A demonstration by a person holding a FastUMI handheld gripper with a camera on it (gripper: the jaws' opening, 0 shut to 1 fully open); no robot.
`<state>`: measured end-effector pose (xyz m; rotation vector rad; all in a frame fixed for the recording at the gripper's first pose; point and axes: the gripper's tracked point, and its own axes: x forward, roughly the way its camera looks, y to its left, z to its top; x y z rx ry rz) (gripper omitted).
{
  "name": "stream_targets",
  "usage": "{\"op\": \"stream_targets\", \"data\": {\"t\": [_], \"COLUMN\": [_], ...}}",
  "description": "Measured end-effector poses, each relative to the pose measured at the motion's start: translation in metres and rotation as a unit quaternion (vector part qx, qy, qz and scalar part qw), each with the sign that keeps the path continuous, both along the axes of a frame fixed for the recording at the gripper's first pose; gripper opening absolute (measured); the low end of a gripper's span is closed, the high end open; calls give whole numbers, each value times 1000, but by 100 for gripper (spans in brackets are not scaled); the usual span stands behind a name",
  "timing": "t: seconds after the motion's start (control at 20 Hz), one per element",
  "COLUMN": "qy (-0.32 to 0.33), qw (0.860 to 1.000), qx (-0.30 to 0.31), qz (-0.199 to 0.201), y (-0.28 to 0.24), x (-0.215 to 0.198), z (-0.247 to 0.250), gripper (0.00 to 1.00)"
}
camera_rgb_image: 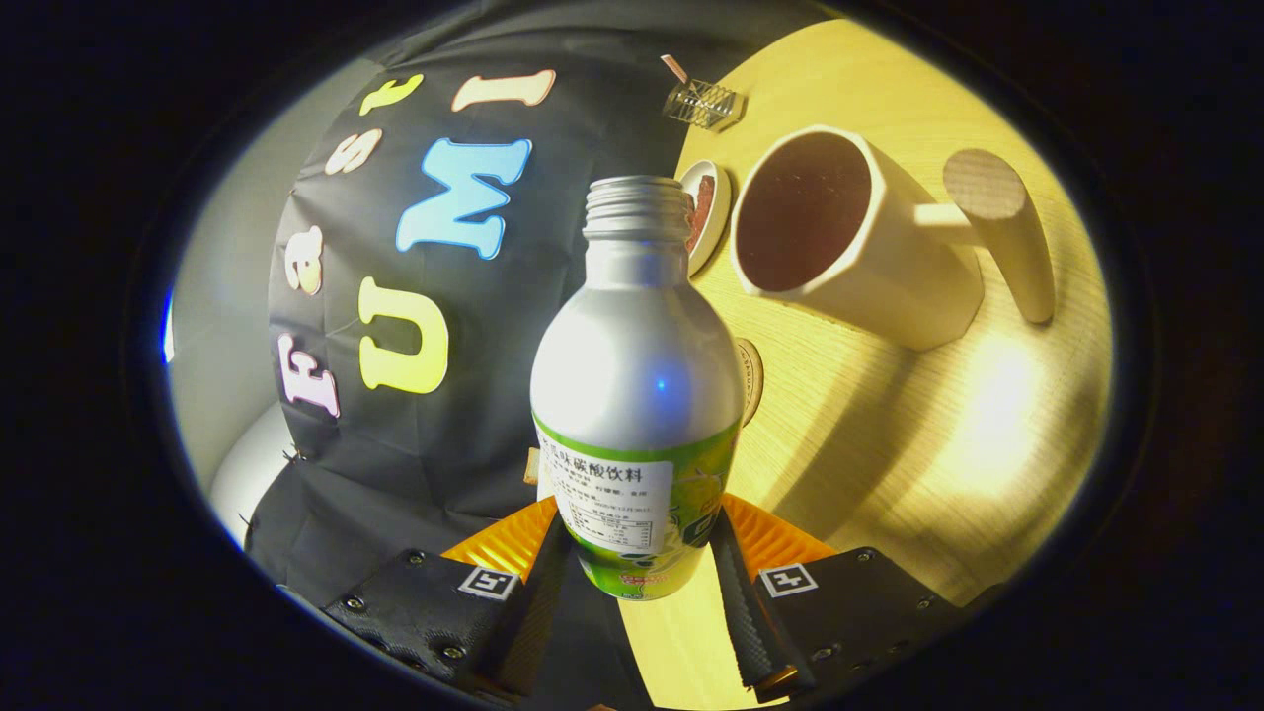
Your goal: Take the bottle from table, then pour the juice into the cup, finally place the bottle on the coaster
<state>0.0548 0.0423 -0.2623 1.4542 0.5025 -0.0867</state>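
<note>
Two fingers of the claw (637,553) press on the lower, labelled part of the bottle (637,385), one on each side, so the claw holds it firmly between them. From the gripper view the bottle is silver with a green and white label, its threaded neck uncapped and its mouth pointing away from the fingers. The whole scene looks tilted, with the tabletop (889,444) running off beside the bottle. Beyond the bottle and to one side of its neck lies the cup (849,237), pale with a thick handle, its dark inside facing the camera. Between the bottle's neck and the cup sits a small round coaster (708,212), partly hidden by the neck. Farther beyond the coaster rests a small clear ridged object (703,104).
</note>
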Motion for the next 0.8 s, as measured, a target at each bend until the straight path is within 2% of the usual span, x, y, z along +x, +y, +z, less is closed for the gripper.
{"op": "stream_targets", "data": {"t": [0.3, 0.55, 0.8], "qy": [9, 14, 24], "qw": [998, 996, 991], "qx": [54, 87, 124], "qz": [-22, -17, -33], "y": [3, 13, 13], "x": [5, 8, 12], "z": [2, 8, 11], "gripper": [74, 74, 74]}}
